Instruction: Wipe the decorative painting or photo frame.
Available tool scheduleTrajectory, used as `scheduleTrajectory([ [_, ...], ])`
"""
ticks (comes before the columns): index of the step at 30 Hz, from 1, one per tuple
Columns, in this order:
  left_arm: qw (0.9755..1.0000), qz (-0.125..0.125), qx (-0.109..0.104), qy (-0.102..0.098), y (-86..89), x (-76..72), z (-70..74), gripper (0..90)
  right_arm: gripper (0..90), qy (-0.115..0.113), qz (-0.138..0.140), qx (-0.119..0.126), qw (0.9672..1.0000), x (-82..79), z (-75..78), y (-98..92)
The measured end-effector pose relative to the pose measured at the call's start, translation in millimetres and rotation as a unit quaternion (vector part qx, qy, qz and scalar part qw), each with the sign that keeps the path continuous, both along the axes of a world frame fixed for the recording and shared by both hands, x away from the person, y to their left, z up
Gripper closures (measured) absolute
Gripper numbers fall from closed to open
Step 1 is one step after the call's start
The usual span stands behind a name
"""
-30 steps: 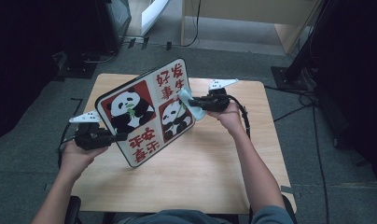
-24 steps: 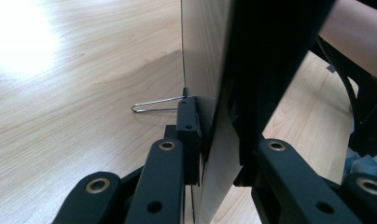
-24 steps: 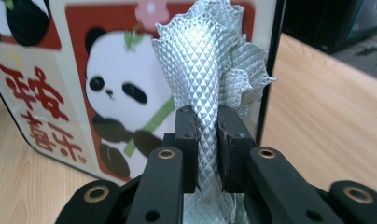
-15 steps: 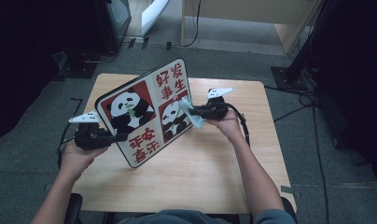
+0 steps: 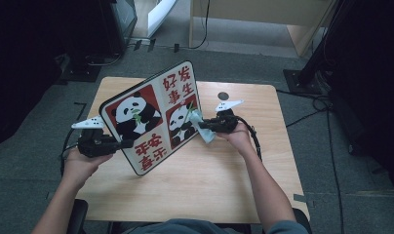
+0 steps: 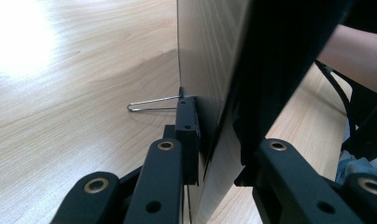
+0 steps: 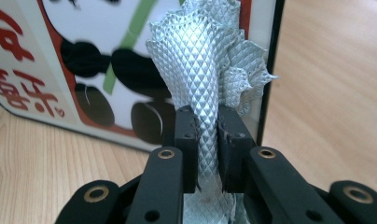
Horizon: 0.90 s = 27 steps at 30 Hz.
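Observation:
A panda picture board (image 5: 151, 114) with red Chinese characters stands tilted on its lower edge on the wooden table (image 5: 209, 180). My left gripper (image 5: 124, 144) is shut on the board's left edge. In the left gripper view the jaws clamp the board's thin edge (image 6: 214, 70), with my left gripper (image 6: 219, 140) beside a wire stand (image 6: 151, 103). My right gripper (image 5: 205, 126) is shut on a pale blue textured cloth (image 5: 207, 135), which presses against the right-hand panda. In the right gripper view the cloth (image 7: 200, 70) rises from my right gripper (image 7: 207, 140) against the board's face (image 7: 84, 56).
A small dark round mark (image 5: 223, 95) sits on the table behind the board. Cables (image 5: 312, 114) trail over the grey floor on the right. A black stand (image 5: 307, 73) and a wooden cabinet (image 5: 263, 19) lie beyond the table's far edge.
My right gripper has slid the cloth down the board's face, toward the near side of the table. The left gripper and the board have stayed put.

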<state>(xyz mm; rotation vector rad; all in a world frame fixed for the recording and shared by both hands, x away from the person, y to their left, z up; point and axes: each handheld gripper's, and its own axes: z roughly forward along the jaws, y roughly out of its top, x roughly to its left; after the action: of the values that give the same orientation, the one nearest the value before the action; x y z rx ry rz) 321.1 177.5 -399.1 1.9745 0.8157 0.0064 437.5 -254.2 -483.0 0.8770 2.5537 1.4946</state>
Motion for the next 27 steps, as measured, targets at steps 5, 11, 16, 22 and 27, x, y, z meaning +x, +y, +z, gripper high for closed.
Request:
scheduleTrajectory([
  [5,1.0000,-0.001,0.000,0.000,0.0,-0.1,0.0,77.6,81.0,0.013,0.004,-0.012,0.9998,-0.5,-9.7,0.4],
  [11,1.0000,0.005,0.000,0.003,-0.3,-0.5,0.2,78.0,81.2,0.017,0.006,-0.009,0.9998,-1.9,-10.1,-1.6],
  [16,1.0000,0.009,0.001,0.005,-0.4,-0.3,0.2,78.6,81.3,0.004,0.003,0.010,0.9999,-4.5,4.3,-6.6],
  [22,0.9999,0.010,0.000,0.003,0.0,0.3,0.0,78.7,81.4,-0.012,-0.014,0.045,0.9988,-9.0,36.1,-6.2],
  [27,0.9999,0.010,-0.001,0.005,0.1,0.5,-0.3,78.9,81.4,-0.024,-0.015,0.047,0.9985,-10.5,62.1,-0.1],
])
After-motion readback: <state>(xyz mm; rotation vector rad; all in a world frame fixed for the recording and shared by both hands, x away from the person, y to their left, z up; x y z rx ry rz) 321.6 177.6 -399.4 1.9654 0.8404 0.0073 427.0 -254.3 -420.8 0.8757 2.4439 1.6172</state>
